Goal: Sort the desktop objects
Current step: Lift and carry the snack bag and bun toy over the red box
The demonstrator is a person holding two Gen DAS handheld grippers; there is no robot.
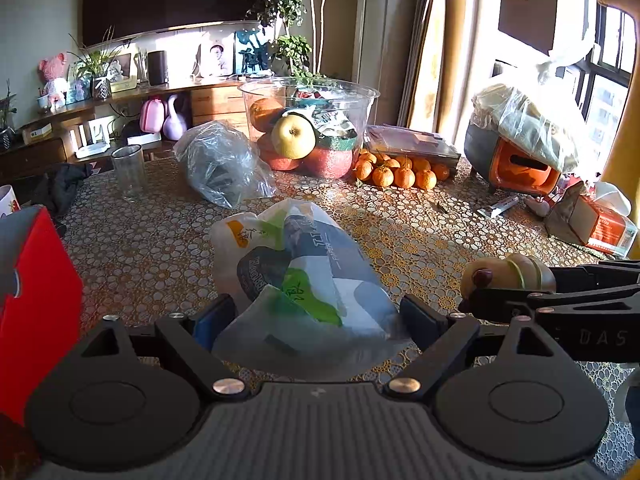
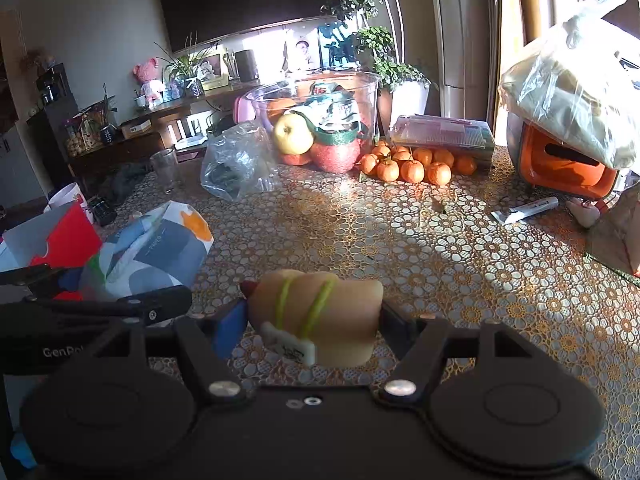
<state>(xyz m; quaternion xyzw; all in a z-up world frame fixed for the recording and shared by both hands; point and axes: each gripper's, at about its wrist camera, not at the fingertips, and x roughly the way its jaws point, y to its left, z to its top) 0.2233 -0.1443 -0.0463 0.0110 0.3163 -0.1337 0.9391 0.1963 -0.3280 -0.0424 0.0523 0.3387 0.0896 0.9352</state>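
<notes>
My left gripper (image 1: 316,312) is shut on a soft tissue pack (image 1: 296,276) printed in white, blue, green and orange, held just above the patterned tablecloth (image 1: 400,232). The pack also shows in the right wrist view (image 2: 152,248). My right gripper (image 2: 312,316) is shut on a tan hot-dog toy (image 2: 320,312) with yellow-green stripes and a white tag. That toy shows in the left wrist view (image 1: 508,276), to the right of the pack.
A red box (image 1: 36,304) stands at the left. At the back are a clear bowl of fruit (image 1: 308,128), a crumpled plastic bag (image 1: 220,164), a glass (image 1: 128,172) and several tangerines (image 1: 400,172). An orange appliance under a bag (image 1: 520,144), a tube (image 1: 498,207) and a tissue box (image 1: 592,224) lie right.
</notes>
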